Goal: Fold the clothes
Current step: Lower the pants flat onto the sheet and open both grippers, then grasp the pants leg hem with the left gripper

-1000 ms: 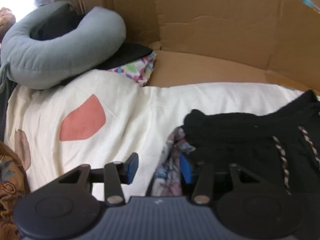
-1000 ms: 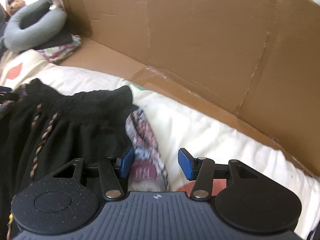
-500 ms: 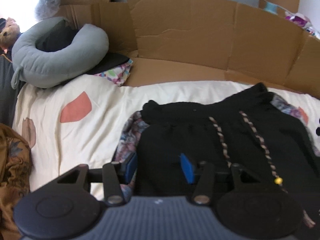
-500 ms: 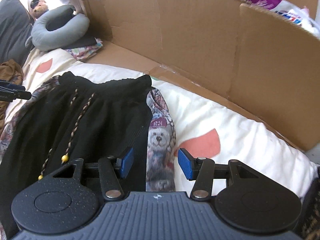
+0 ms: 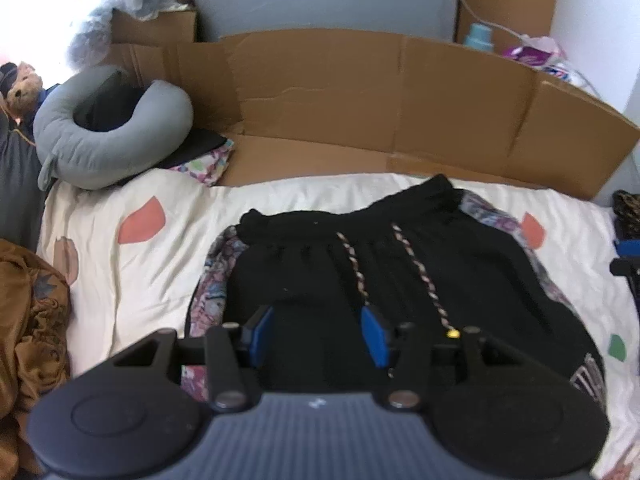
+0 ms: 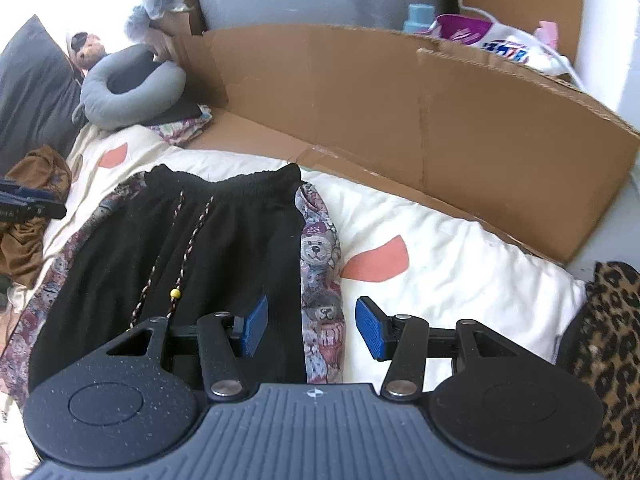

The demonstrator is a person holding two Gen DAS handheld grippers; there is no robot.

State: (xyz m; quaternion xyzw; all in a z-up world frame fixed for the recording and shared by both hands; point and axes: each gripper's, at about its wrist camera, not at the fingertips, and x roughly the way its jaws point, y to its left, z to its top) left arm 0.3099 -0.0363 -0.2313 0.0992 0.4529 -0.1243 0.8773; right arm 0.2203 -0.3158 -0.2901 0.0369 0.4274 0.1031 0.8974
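A pair of black trousers (image 5: 400, 280) with teddy-bear print side panels lies spread flat on a cream bed cover (image 5: 140, 272) with coral spots. The elastic waistband points toward twelve o'clock, and two braided drawstrings (image 5: 416, 276) run down from it, one ending in a yellow bead.

The left tongs (image 5: 318, 332) hang above the trousers' left half, blue pads apart, nothing between them. The right tongs (image 6: 308, 328) are above the bear-print stripe at the trousers' right edge, pads likewise spread and empty; neither pair touches the cloth as far as the views show.

In the left view, a grey neck pillow (image 5: 112, 136) rests at ten o'clock from the trousers, on a dark folded item and a patterned cloth. A flattened cardboard wall (image 5: 380, 96) stands along the far side of the bed, at twelve o'clock. A brown crumpled garment (image 5: 32, 320) lies at nine o'clock beside the cover. In the right view, a leopard-print fabric (image 6: 608, 344) lies at three o'clock, at the bed's edge.
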